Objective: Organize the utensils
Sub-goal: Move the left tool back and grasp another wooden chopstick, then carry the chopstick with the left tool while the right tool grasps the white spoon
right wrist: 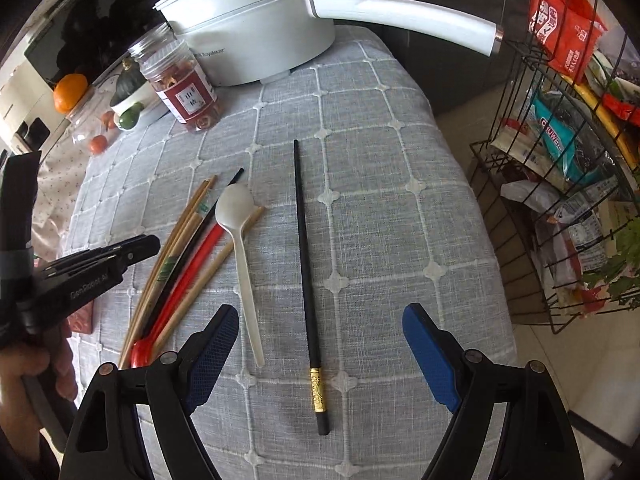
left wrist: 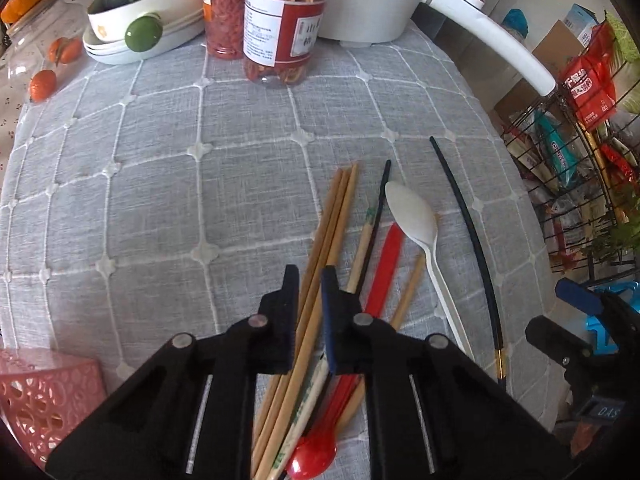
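Observation:
Several utensils lie in a loose pile on the grey checked tablecloth (left wrist: pixel 160 184): wooden chopsticks (left wrist: pixel 340 200), a red spoon (left wrist: pixel 314 454), a white plastic spoon (left wrist: pixel 416 216) and a thin black chopstick (left wrist: pixel 380 200). My left gripper (left wrist: pixel 311 276) points down over the pile, shut on the wooden chopsticks, which run between its two fingers. A second black chopstick (right wrist: pixel 304 240) with a gold band lies apart to the right. My right gripper (right wrist: pixel 320 312) hangs open above it, straddling its thick end without touching. The left gripper (right wrist: pixel 154 245) also shows at the left of the right wrist view.
A pink perforated basket (left wrist: pixel 44 396) stands at the near left. At the back are a white electric pot (right wrist: pixel 256 28) with a long handle, two jars (left wrist: pixel 284 20) and a bowl holding a squash (left wrist: pixel 140 12). A wire rack (right wrist: pixel 560 140) of snack packs stands beyond the table's right edge.

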{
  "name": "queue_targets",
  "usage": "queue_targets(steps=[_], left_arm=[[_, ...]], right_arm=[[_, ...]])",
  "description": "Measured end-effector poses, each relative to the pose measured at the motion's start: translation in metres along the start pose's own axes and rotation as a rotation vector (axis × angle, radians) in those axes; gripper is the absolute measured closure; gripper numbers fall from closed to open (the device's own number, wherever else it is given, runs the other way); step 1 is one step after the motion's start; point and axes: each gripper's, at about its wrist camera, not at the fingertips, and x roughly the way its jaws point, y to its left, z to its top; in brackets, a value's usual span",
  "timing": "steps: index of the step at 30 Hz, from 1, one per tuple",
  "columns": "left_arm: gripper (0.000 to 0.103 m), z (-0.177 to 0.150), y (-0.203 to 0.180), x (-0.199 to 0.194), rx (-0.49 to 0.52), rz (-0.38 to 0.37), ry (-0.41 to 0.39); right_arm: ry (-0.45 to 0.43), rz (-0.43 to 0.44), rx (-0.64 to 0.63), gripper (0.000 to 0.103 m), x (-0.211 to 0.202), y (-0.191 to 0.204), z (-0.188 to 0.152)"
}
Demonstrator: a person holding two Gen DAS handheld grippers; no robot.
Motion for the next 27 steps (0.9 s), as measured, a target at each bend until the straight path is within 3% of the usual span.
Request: queue_targets(steps=[13, 16, 27], left_arm=[[0.091, 0.01, -0.022, 0.023, 0.091, 0.132, 0.032], [0.095, 0.009, -0.025, 0.021, 0.089, 0.138, 0.024], [0.097, -0.05, -0.01, -0.077, 0.103, 0.042, -0.148]], right_arm=[[0.018, -0.027, 0.005, 0.018, 0.012, -0.003, 0.007], [0.022, -0.031, 0.002, 0.018, 0.014, -0.002, 0.008], [0.006, 0.001, -0.008, 0.018, 0.014, 0.017, 0.009]])
